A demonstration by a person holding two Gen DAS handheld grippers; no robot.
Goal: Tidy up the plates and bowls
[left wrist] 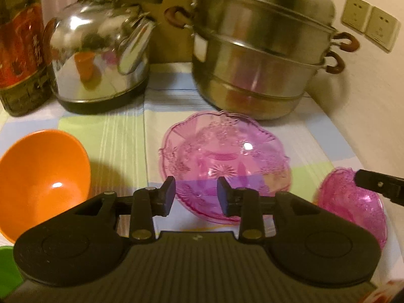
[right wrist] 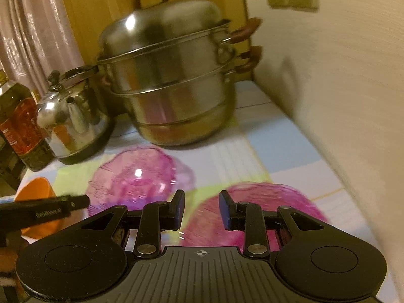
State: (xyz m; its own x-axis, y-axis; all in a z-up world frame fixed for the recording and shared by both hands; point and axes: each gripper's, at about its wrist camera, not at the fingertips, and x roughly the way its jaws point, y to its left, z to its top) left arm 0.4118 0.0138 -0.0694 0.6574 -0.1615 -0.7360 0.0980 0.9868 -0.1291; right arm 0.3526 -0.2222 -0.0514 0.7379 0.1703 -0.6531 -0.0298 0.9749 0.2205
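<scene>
Two translucent pink bowls, a larger one [left wrist: 224,161] and a smaller [left wrist: 351,207], bear embossed patterns; another bowl [left wrist: 43,176] is plain orange; the cloth [left wrist: 121,131] shows pale blue, green and white checks.

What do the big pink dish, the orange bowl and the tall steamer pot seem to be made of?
Big pink dish: clear tinted glass or hard plastic, with a pressed pattern and scalloped rim; the tablecloth shows through it. Which of the two, I cannot tell.
Orange bowl: probably plastic or melamine; opaque, even colour, with a soft gloss spot.
Steamer pot: polished steel by its look, with mirror-like reflections and brown handles.
</scene>
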